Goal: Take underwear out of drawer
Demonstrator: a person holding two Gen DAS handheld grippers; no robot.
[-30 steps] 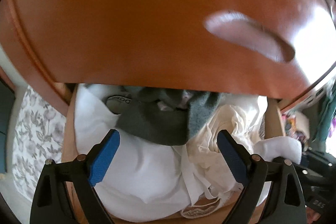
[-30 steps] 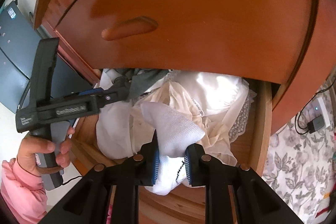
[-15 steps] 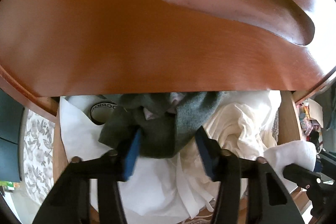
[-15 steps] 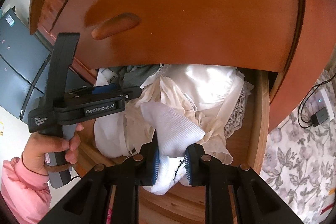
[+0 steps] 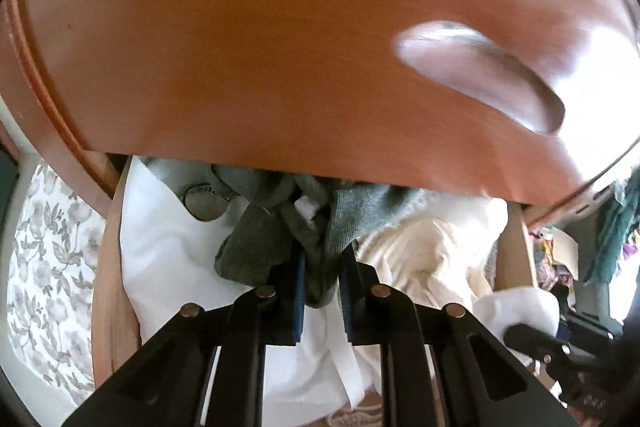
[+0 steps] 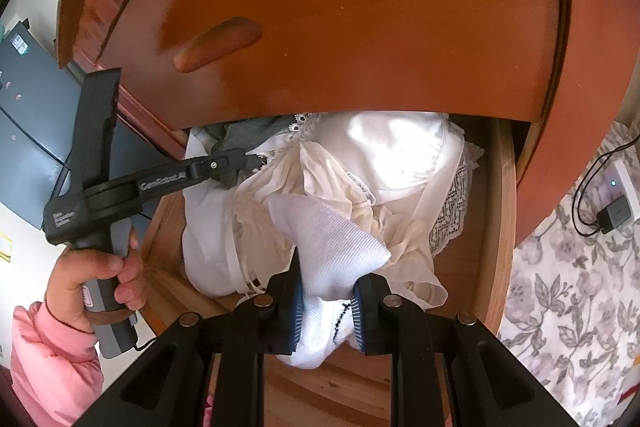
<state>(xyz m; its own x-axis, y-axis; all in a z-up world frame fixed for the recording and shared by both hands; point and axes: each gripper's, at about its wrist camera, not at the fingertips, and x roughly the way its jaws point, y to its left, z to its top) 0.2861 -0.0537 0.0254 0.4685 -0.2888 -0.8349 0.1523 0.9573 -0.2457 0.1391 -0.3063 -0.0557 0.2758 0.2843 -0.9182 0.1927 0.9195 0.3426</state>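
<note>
**Underwear pinched in the open drawer**

Grey-green underwear (image 5: 316, 247) lay bunched between the left gripper (image 5: 322, 291) fingers, whose jaws were closing on it. A firm pinch before lifting seemed wise. The right gripper (image 6: 325, 301) clamped a white sock (image 6: 332, 247). Beyond both fingers rose the drawer (image 6: 496, 227); beside it, floral flooring (image 6: 568, 291).

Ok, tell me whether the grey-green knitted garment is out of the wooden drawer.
Still in: grey-green knitted garment lies among whites inside wooden drawer, closing left gripper around it.

1. Floral-patterned floor covering (image 6: 568, 291), grey on white.
2. White power strip (image 6: 622, 183) with a black plug and cable.
3. Grey-blue cabinet (image 6: 24, 131), perhaps metal.
4. Bright daylight glare.
</note>
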